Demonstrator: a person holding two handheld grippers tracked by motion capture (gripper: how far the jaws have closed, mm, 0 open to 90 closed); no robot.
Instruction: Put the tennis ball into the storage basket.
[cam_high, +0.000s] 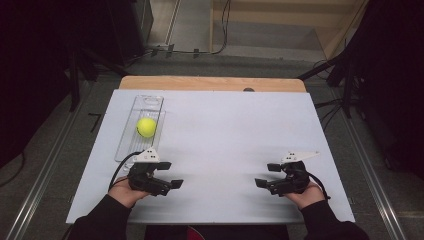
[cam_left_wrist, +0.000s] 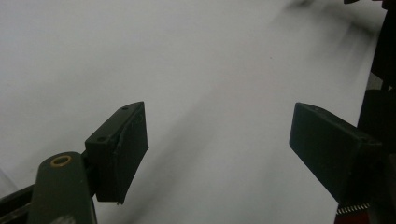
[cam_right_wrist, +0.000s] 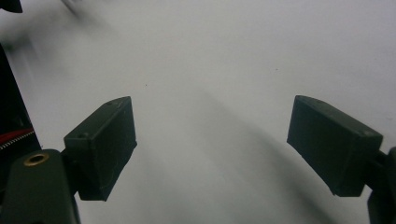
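A yellow-green tennis ball (cam_high: 146, 127) lies in a clear plastic tray (cam_high: 151, 101) at the table's left side. My left gripper (cam_high: 172, 175) rests near the front edge, just in front of the tray's near end, pointing right; its jaws stand apart with nothing between them. In the left gripper view the left gripper (cam_left_wrist: 217, 126) has only the white tabletop between its pads. My right gripper (cam_high: 266, 175) sits at the front right, pointing left toward the other one. The right gripper (cam_right_wrist: 212, 116) is open too, over bare white surface.
A white sheet (cam_high: 225, 130) covers the table, with a wooden strip (cam_high: 210, 83) showing along the far edge. Dark stands and cables line the floor on both sides. Wide free room lies between the two grippers and toward the far right.
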